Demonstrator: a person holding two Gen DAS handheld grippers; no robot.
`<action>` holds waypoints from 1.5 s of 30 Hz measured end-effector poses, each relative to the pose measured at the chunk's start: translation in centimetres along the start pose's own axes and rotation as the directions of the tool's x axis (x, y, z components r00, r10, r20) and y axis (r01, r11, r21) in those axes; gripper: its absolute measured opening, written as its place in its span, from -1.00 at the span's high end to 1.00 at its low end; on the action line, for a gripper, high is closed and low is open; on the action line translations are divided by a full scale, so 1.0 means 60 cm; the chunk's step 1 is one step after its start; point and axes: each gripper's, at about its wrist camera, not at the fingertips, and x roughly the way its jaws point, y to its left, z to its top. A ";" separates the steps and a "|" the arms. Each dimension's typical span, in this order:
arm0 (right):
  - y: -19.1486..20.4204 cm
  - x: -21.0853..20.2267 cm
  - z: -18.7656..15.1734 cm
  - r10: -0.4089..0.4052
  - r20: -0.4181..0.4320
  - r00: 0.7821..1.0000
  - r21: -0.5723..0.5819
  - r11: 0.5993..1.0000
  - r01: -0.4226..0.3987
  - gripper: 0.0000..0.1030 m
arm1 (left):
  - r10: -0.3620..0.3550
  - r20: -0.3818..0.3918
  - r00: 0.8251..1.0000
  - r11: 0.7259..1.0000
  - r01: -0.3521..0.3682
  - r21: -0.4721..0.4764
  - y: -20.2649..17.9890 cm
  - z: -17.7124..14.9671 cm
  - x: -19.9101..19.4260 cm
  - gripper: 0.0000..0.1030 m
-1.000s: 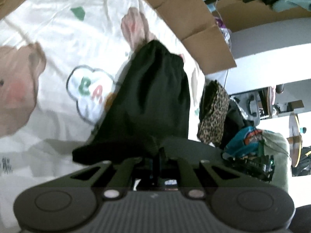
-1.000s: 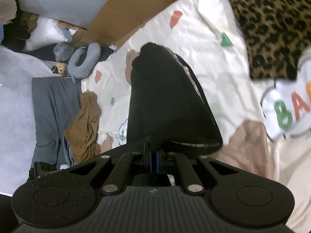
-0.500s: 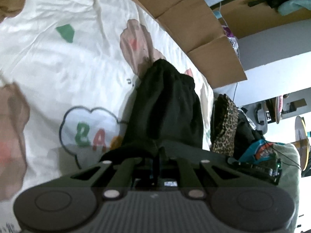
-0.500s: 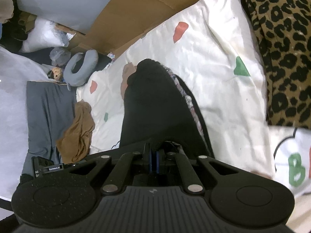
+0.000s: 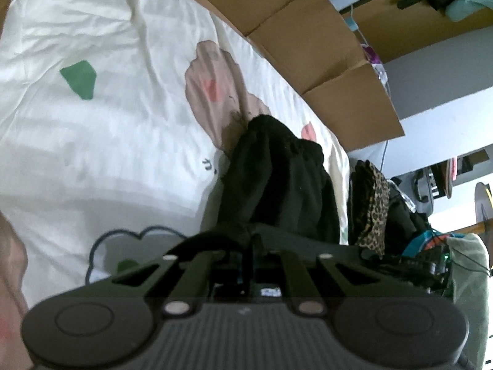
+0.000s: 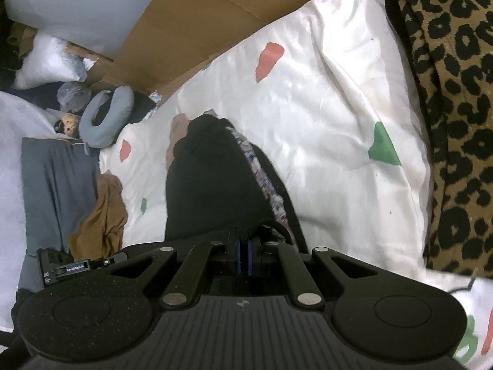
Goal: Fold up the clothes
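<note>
A black garment (image 5: 277, 182) stretches away from me over a white printed bedspread (image 5: 101, 141). My left gripper (image 5: 251, 246) is shut on its near edge, the fingers pressed together with cloth between them. In the right wrist view the same black garment (image 6: 209, 185) shows a patterned strip (image 6: 265, 185) along its right side. My right gripper (image 6: 242, 246) is shut on its near hem, the blue pads together. The far end of the garment rests on the bedspread (image 6: 323, 117).
A leopard-print cloth (image 6: 456, 92) lies at the bed's right side, also visible as the leopard-print cloth (image 5: 369, 203). Brown cardboard (image 5: 308, 49) lines the far edge. A tan garment (image 6: 101, 219), grey cloth (image 6: 55, 185) and a grey neck pillow (image 6: 104, 120) sit at the left.
Both grippers have carried the black garment across the bedspread, away from the printed cloud and toward the cardboard side. The garment now looks narrower and more drawn out. Both stay shut.
</note>
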 end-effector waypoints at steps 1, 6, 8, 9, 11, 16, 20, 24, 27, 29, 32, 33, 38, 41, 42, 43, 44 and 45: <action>-0.001 0.005 0.003 -0.006 0.001 1.000 0.002 1.000 0.006 0.95 | 0.001 0.002 1.000 1.000 -0.001 -0.004 0.003 0.003 0.004 0.89; -0.020 0.038 0.013 -0.042 -0.014 0.999 -0.006 0.999 0.041 0.93 | 0.023 -0.025 0.999 0.999 -0.023 -0.035 0.030 0.008 0.035 0.88; -0.029 0.045 0.012 -0.041 -0.009 0.999 0.017 0.999 0.041 0.88 | 0.034 -0.035 0.999 0.998 -0.035 -0.045 0.039 0.006 0.042 0.84; -0.033 0.048 0.012 -0.041 -0.007 0.999 0.028 0.999 0.041 0.87 | 0.040 -0.039 0.998 0.998 -0.042 -0.050 0.043 0.005 0.044 0.79; -0.042 0.055 0.012 -0.040 -0.001 0.999 0.052 0.998 0.040 0.83 | 0.058 -0.033 0.998 0.997 -0.060 -0.050 0.046 0.003 0.041 0.63; -0.035 0.028 0.002 -0.075 0.071 0.995 0.034 0.997 0.072 0.00 | 0.115 0.015 0.993 0.993 -0.114 -0.038 0.035 -0.009 0.007 -0.08; -0.027 -0.006 -0.002 -0.100 0.133 0.986 0.031 0.995 0.096 -0.06 | 0.185 0.065 0.981 0.983 -0.185 -0.009 0.004 -0.029 -0.027 -0.26; -0.011 -0.027 -0.011 -0.133 0.164 0.977 -0.007 0.991 0.136 -0.07 | 0.220 0.082 0.972 0.973 -0.225 0.051 -0.032 -0.053 -0.032 -0.31; 0.008 -0.045 -0.024 -0.185 0.201 0.962 -0.067 0.977 0.202 -0.07 | 0.231 0.088 0.969 0.966 -0.239 0.093 -0.056 -0.065 -0.029 -0.31; 0.019 -0.051 -0.035 -0.196 0.205 0.959 -0.105 0.970 0.221 -0.08 | 0.242 0.095 0.966 0.964 -0.250 0.094 -0.067 -0.074 -0.029 -0.30; 0.035 -0.059 -0.052 -0.212 0.210 0.955 -0.162 0.955 0.248 -0.08 | 0.258 0.105 0.960 0.957 -0.269 0.109 -0.085 -0.087 -0.027 -0.28; 0.041 -0.062 -0.057 -0.217 0.211 0.953 -0.180 0.950 0.256 -0.08 | 0.268 0.106 0.958 0.952 -0.280 0.122 -0.091 -0.091 -0.024 -0.26; 0.065 -0.039 -0.086 -0.239 0.181 0.954 -0.249 0.927 0.280 -0.08 | 0.293 0.096 0.951 0.938 -0.305 0.164 -0.098 -0.109 0.004 -0.16; 0.075 -0.024 -0.105 -0.259 0.170 0.951 -0.280 0.913 0.298 -0.08 | 0.312 0.085 0.946 0.929 -0.323 0.183 -0.096 -0.120 0.024 -0.11; 0.078 -0.018 -0.111 -0.277 0.167 0.946 -0.298 0.901 0.316 -0.07 | 0.319 0.082 0.944 0.925 -0.329 0.189 -0.095 -0.123 0.031 -0.11; 0.079 -0.014 -0.116 -0.289 0.168 0.942 -0.307 0.893 0.329 -0.07 | 0.325 0.079 0.942 0.922 -0.335 0.195 -0.094 -0.127 0.038 -0.11; 0.080 -0.010 -0.120 -0.300 0.170 0.939 -0.316 0.886 0.341 -0.07 | 0.332 0.075 0.940 0.918 -0.341 0.201 -0.093 -0.130 0.044 -0.11; 0.081 -0.007 -0.124 -0.312 0.171 0.935 -0.324 0.878 0.352 -0.07 | 0.339 0.072 0.938 0.915 -0.346 0.208 -0.093 -0.134 0.051 -0.11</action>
